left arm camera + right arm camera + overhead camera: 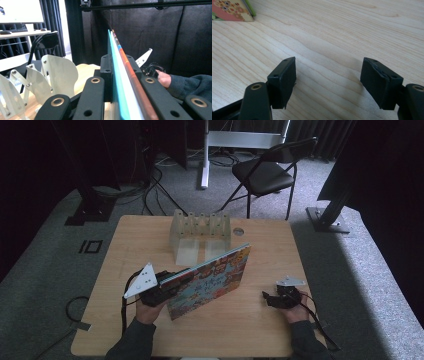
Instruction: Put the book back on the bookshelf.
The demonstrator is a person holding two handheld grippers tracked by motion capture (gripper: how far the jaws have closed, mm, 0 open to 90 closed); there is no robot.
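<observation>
While the left hand-held gripper pinches the picture book by its near-left edge, tilted above the tabletop, the right hand-held gripper rests wide apart and empty; next, likely, slotting it into the far rack.

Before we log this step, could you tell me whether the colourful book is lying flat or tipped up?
Tipped up: the book rests on its lower corner on the table, its other end raised, clamped in the left gripper.
</observation>
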